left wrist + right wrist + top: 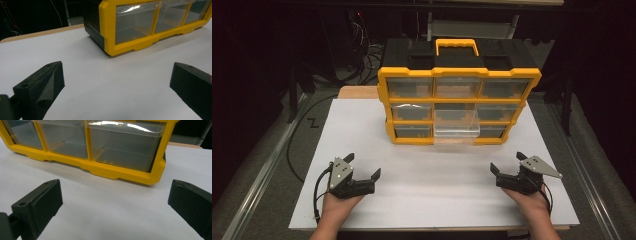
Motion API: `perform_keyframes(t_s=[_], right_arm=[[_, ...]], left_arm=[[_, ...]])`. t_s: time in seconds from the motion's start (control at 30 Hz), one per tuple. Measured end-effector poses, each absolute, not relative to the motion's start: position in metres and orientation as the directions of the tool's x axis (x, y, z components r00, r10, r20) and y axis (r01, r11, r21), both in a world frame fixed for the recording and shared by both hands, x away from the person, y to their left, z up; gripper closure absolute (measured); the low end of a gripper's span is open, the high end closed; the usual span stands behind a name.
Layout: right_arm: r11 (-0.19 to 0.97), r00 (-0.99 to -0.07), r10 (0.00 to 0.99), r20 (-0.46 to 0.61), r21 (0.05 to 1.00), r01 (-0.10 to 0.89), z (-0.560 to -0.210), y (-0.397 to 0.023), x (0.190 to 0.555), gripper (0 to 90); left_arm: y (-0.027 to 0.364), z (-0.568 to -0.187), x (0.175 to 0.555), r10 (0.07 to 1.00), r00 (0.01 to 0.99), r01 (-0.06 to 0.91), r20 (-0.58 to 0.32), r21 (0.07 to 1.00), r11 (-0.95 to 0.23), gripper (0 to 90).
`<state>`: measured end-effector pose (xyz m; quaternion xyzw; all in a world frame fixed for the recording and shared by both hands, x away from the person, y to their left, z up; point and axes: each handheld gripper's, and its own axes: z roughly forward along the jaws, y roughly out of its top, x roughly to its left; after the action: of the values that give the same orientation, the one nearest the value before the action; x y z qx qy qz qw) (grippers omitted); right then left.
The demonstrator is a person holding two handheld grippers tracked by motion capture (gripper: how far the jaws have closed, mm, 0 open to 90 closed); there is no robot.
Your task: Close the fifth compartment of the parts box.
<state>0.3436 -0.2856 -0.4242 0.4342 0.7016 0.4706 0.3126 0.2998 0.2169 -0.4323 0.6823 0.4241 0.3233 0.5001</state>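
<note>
A yellow-framed organizer (458, 105) stands upright at the far middle of a white board (362, 130), its body black plastic with a moulded yellow handle (456, 46) on top. The front is a grid of three rows by three of clear plastic drawers, thin-walled and glossy, catching glare along their upper rims. One drawer (456, 127), bottom row, middle, is pulled out toward the near side and juts past the frame; the rest sit flush. Through the clear fronts only ribbed shadows show, and whether anything lies inside cannot be made out.

The left gripper (362, 167) rests low at the near left of the board, held in a hand, jaws spread wide with nothing between them. The right gripper (508, 162) sits at the near right, likewise released, jaws wide apart over bare board. Both are well apart from the organizer. Each has blocky matte black jaws with wedge-shaped tips and a small hole on the upper face, and carries a grey three-cornered plate with small pale dots.

In the left gripper view the organizer's lower left corner shows, its top cut off. In the right gripper view its lower right corner shows, again cropped at the top. The board's surface is smooth and matte; a strip of bare wood (357, 92) peeks out at the far left. The surroundings are dark and hard to read.
</note>
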Motion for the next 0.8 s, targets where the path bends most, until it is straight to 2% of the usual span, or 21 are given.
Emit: perform_keyframes(t_s=[0.5,0.8], right_arm=[[0.205,-0.411,0.910,-0.055,0.922,0.329,-0.427,-0.288,0.349,0.9],[0.204,-0.439,0.898,-0.042,0.921,0.331,-0.427,-0.278,0.348,0.9]], left_arm=[[0.216,-0.432,0.300,0.903,0.430,0.258,0.018,0.956,-0.141,0.1],[0.219,-0.432,0.299,0.896,0.443,0.249,0.007,0.960,-0.131,0.1]])
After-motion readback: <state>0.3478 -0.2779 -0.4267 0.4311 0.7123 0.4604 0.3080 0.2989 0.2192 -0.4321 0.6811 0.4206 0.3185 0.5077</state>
